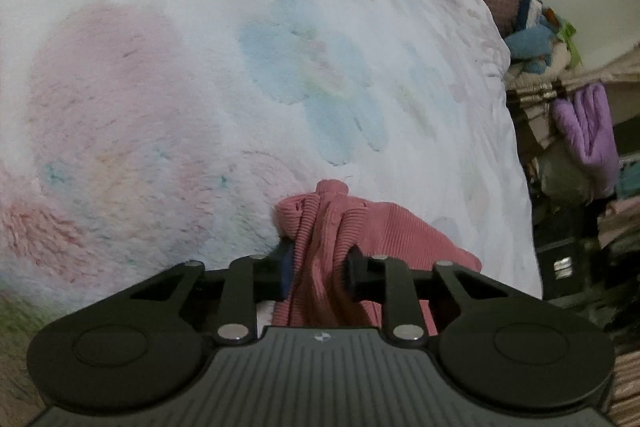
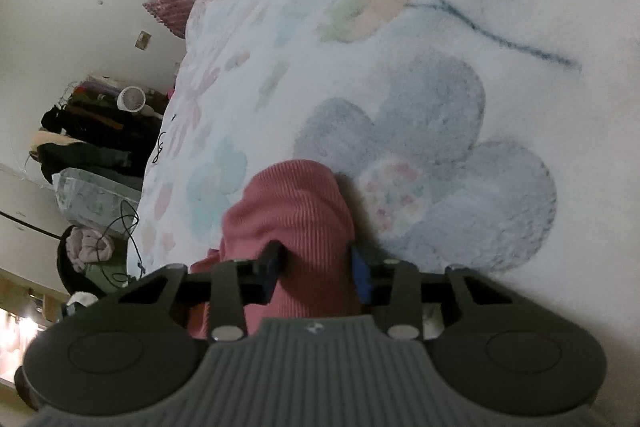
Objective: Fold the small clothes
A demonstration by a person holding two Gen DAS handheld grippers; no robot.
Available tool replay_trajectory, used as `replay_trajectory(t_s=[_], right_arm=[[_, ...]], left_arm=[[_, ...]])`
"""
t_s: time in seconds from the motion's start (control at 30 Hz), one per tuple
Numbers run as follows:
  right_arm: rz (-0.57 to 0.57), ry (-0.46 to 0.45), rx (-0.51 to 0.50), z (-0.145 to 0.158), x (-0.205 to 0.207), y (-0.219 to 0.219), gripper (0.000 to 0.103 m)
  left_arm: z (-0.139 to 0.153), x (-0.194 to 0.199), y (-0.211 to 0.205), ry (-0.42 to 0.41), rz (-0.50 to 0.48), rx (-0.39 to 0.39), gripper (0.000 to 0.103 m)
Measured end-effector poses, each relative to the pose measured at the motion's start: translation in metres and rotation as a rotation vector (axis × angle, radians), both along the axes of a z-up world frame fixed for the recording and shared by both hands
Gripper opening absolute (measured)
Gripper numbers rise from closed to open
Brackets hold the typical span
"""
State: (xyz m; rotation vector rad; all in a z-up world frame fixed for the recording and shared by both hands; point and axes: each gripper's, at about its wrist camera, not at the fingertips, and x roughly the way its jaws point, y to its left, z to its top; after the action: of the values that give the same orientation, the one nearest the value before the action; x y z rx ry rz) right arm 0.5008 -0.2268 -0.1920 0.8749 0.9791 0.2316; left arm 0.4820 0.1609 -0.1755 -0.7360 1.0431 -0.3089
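One small garment here, a pink ribbed knit piece [image 1: 320, 227], bunched up and crumpled on the fluffy flower-print blanket [image 1: 160, 107]. In the left view it gathers into vertical folds with a knobby tip poking up; in the right view, a smooth rounded hump [image 2: 292, 203] of the same ribbed cloth.

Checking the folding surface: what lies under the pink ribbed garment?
Under the pink ribbed garment lies the fluffy floral blanket, a grey flower print showing beside it. Whatever is directly beneath the bunched cloth is covered.
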Motion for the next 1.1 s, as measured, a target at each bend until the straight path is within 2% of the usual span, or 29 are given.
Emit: replay_trajectory(t_s=[0.1,0.2,0.57,0.93,1.1], right_arm=[[0.039,-0.027,-0.054,0.008,0.001,0.007,0.022],[0.058,-0.047,-0.081,0.016,0.002,0.01,0.018],[0.114,-0.216,-0.159,0.084,-0.033,0.022,0.015],[0.127,-0.371,-0.18,0.166,-0.113,0.025,0.015],[0.125,-0.429,-0.176,0.202,-0.16,0.022,0.015]], left_arm=[[0.01,-0.004,-0.007,-0.034,-0.011,0.059,0.023],[0.02,-0.009,-0.012,-0.059,-0.005,0.095,0.022],[0.089,-0.061,-0.027,-0.254,0.014,0.202,0.021],[0.171,-0.14,-0.038,-0.456,0.057,0.251,0.021],[0.203,-0.185,-0.04,-0.516,0.062,0.25,0.021]])
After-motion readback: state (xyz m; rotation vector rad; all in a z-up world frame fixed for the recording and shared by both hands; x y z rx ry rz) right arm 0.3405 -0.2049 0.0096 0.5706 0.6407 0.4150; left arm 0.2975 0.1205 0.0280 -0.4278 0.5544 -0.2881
